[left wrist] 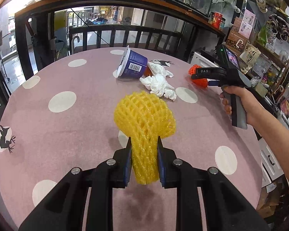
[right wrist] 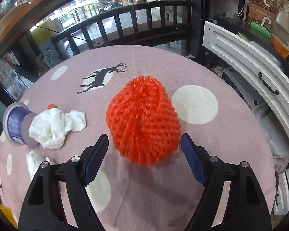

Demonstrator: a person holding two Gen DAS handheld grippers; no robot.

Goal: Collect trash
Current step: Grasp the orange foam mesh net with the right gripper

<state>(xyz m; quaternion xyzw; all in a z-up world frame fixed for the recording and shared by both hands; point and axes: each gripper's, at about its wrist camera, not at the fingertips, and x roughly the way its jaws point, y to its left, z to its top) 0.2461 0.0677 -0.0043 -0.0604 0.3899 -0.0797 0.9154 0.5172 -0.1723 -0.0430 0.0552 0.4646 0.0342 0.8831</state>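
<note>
1. Pinching the yellow foam net [left wrist: 144, 119] by its narrow end, the left gripper [left wrist: 143, 144] holds it above the pink tablecloth [left wrist: 67, 134]; the mesh is soft and squashy, so it could slide out of the pads if swung about.
2. Spread wide, the right gripper [right wrist: 144, 144] brackets the orange foam net [right wrist: 143, 121], which seems to rest on the cloth; closing too high may only brush the mesh and roll it away.
3. A careless sweep could knock the tipped blue cup [left wrist: 133, 65] toward the edge.
4. Count: two foam nets, one yellow, one orange; one blue cup; roughly two clumps of crumpled white tissue [left wrist: 160, 84]; one small orange scrap [right wrist: 52, 106] beside them.
</note>
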